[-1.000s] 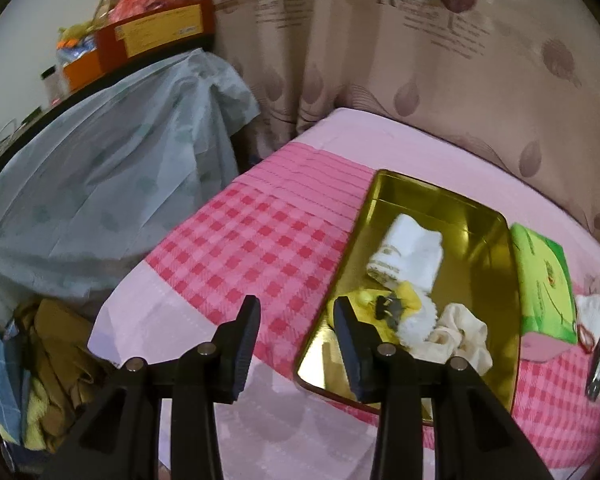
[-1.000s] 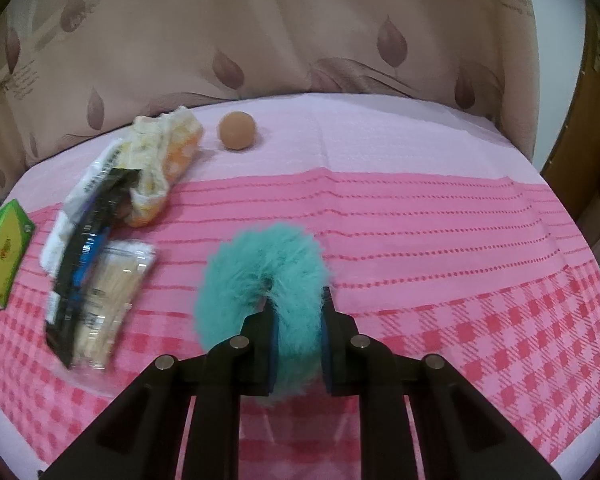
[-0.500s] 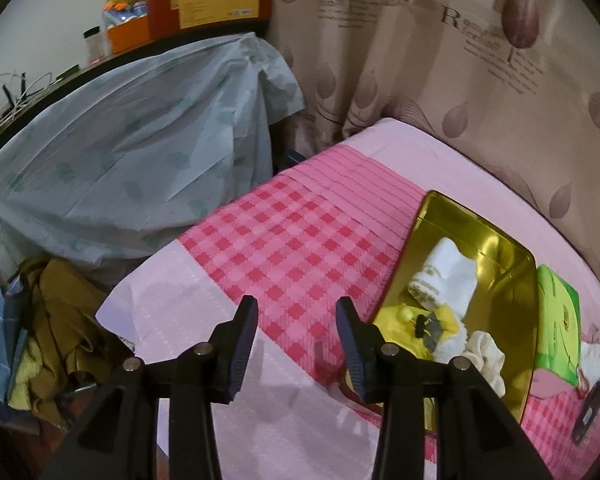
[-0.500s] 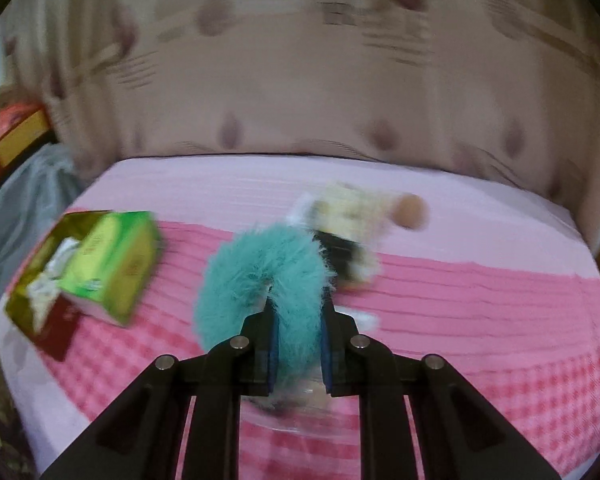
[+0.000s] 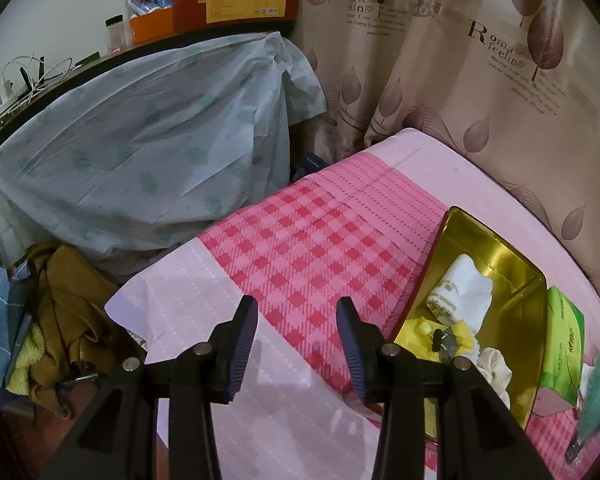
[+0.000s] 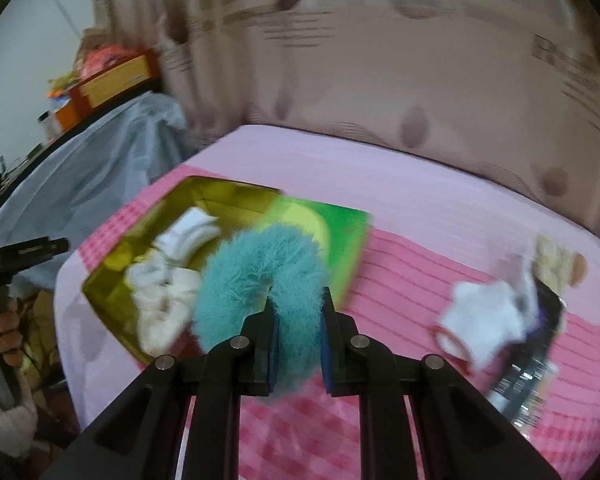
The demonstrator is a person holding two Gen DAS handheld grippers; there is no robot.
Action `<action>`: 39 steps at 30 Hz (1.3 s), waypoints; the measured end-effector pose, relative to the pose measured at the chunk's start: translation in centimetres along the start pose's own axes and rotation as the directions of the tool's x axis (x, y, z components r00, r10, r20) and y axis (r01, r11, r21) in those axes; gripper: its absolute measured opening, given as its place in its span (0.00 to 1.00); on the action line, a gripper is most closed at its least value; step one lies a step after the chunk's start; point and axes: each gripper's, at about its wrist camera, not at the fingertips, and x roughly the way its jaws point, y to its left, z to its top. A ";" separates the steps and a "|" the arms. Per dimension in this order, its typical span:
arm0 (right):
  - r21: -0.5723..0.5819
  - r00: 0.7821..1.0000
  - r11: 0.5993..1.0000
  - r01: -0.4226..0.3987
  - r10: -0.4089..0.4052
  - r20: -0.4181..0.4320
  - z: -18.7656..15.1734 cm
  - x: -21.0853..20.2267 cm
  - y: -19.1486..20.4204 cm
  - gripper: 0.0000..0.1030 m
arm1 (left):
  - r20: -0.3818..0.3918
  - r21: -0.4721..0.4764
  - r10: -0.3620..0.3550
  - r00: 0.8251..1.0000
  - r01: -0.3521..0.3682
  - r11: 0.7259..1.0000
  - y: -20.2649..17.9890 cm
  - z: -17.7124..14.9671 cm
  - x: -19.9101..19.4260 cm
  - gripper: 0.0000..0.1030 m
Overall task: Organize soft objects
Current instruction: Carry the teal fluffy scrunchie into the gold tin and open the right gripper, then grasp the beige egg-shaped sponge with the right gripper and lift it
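Underneath everything lies a pink cloth (image 5: 320,248), checked in red and pink down the middle and plain pale pink at its edges, spread over a bed-like surface that runs back to a beige curtain (image 5: 480,80) printed with brown leaves and lettering. To the left a pale blue plastic sheet (image 5: 148,152) drapes some bulky furniture under a dark shelf bearing orange and red boxes (image 5: 236,6), and a heap of ochre and blue clothes (image 5: 40,320) lies low beside the cloth's corner. A gold tin tray (image 5: 512,256) sits on the checks, holding a rolled white towel (image 5: 464,292), yellow cloth and cream fabric; a green tissue pack (image 5: 562,340) lies just beside its far wall. The left gripper (image 5: 296,344) hovers over bare cloth near the tray, its jaws apart with nothing between them, having just been opening wider. The right gripper (image 6: 298,336) is clamped on a fluffy teal scrunchie (image 6: 260,276), held above the cloth in front of the tray and the tissue pack. The right wrist view is smeared by motion, so the white item and dark packets at its right edge are hard to identify. From the left wrist, the scrunchie shows only as a teal blur cut off at the lower right edge.
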 end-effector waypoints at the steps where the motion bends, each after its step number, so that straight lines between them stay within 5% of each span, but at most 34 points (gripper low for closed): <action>1: -0.012 1.000 1.000 -0.012 0.012 -0.001 0.2 0.3 0.8 0.15 | -0.002 -0.002 0.003 1.000 -0.003 1.000 0.1 0.0 0.0 0.41; 9: -0.062 0.995 0.993 -0.097 0.096 -0.020 2.8 3.6 6.2 0.15 | -0.011 -0.024 0.011 1.000 -0.012 1.000 0.6 0.2 0.3 0.41; 19: -0.106 0.993 0.991 -0.077 0.067 -0.094 3.5 9.3 9.6 0.15 | -0.020 -0.036 0.009 1.000 -0.010 0.999 0.8 0.3 0.4 0.41; 24: -0.110 0.991 0.992 -0.067 0.053 -0.121 3.1 10.9 10.0 0.24 | -0.014 -0.026 0.009 1.000 -0.009 1.000 0.5 0.2 0.3 0.41; 30: -0.113 0.992 0.991 -0.076 0.064 -0.105 2.6 10.0 9.9 0.42 | -0.014 -0.014 0.008 1.000 -0.008 1.000 0.2 0.2 0.4 0.41; 39: -0.093 0.995 0.991 -0.097 0.094 -0.038 1.2 4.6 7.5 0.43 | 0.013 0.025 0.009 1.000 -0.010 1.000 -0.7 0.0 -0.2 0.41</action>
